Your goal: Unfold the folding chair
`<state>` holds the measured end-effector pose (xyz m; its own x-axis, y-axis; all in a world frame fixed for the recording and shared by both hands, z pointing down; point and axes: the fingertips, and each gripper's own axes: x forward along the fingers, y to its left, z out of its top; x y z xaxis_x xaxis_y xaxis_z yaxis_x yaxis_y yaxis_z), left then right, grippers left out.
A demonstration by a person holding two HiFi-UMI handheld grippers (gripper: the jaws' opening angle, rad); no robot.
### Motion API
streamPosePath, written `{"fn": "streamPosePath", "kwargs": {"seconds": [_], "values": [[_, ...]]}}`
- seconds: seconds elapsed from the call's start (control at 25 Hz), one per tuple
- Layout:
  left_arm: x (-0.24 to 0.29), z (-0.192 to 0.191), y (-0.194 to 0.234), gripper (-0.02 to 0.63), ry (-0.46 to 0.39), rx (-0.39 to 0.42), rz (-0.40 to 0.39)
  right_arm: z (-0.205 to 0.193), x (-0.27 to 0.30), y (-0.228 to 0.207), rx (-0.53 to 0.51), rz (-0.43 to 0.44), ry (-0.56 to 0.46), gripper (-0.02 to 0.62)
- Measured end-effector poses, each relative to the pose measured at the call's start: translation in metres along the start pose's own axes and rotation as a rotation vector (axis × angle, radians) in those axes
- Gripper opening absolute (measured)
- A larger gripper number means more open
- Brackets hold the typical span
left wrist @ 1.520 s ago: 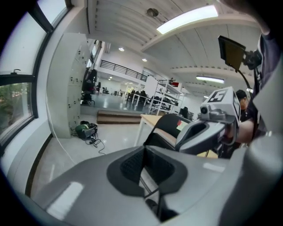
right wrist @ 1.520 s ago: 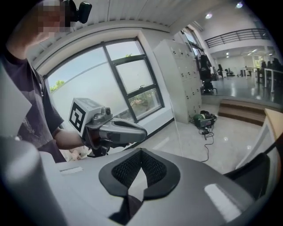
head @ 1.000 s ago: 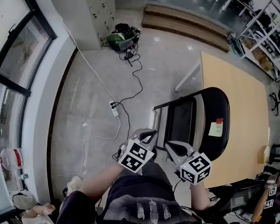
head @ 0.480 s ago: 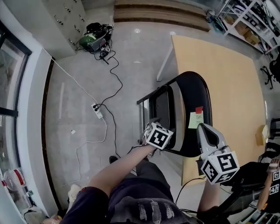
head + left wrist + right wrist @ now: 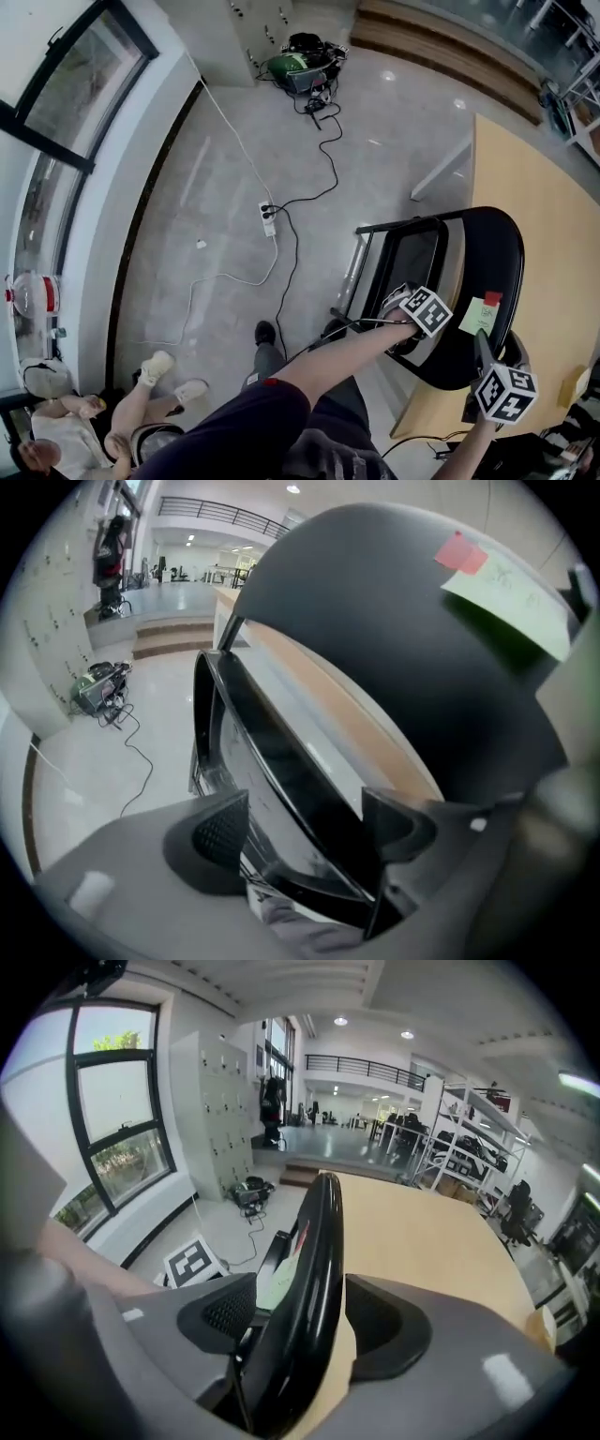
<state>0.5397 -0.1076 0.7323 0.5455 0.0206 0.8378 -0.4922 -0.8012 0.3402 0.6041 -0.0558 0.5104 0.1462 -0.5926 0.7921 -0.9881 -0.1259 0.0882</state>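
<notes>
A black folding chair (image 5: 492,258) stands folded, leaning on the wooden table (image 5: 553,216). A green sticky note (image 5: 478,317) with a red tab is stuck on its backrest (image 5: 394,621). My left gripper (image 5: 398,300) is at the seat's near rim. In the left gripper view its jaws (image 5: 309,827) are opening, with the seat's black edge (image 5: 272,752) running between the pads. My right gripper (image 5: 481,345) straddles the backrest's lower rim. In the right gripper view its opening jaws (image 5: 302,1321) have the backrest edge (image 5: 314,1260) between them, with gaps at both pads.
A power strip (image 5: 268,217) and cables lie on the grey floor left of the chair, running to a green bag (image 5: 295,66) by the lockers. Windows line the left wall. Another person's shoes (image 5: 173,375) show at the bottom left. Steps (image 5: 441,47) rise at the back.
Both grippers have left their place close to my body and reached down to the chair, the left to the seat rim, the right to the backrest rim. Their jaws have opened.
</notes>
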Motion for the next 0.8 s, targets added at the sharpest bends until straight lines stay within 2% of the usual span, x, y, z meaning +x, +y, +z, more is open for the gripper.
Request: {"fn": "streamPosePath", "kwargs": {"seconds": [0.08,0.2,0.4,0.56,0.8], "values": [[0.001,-0.003,0.003,0.370,0.006,-0.007,-0.024,-0.009,0.011,0.001,-0.026,-0.018,0.049,0.289],[0.006,-0.002,0.004,0.373,0.019,-0.015,-0.069,-0.010,0.020,0.002,-0.043,-0.012,0.085,0.216],[0.003,-0.004,-0.002,0.299,-0.009,-0.115,-0.160,-0.013,0.024,-0.001,-0.044,-0.010,0.103,0.198],[-0.007,-0.005,-0.003,0.220,-0.060,-0.076,-0.155,-0.013,0.027,-0.003,-0.048,-0.019,0.120,0.196],[-0.027,-0.012,0.015,0.212,-0.089,-0.126,-0.178,-0.013,0.029,-0.010,-0.025,-0.019,0.137,0.195]]}}
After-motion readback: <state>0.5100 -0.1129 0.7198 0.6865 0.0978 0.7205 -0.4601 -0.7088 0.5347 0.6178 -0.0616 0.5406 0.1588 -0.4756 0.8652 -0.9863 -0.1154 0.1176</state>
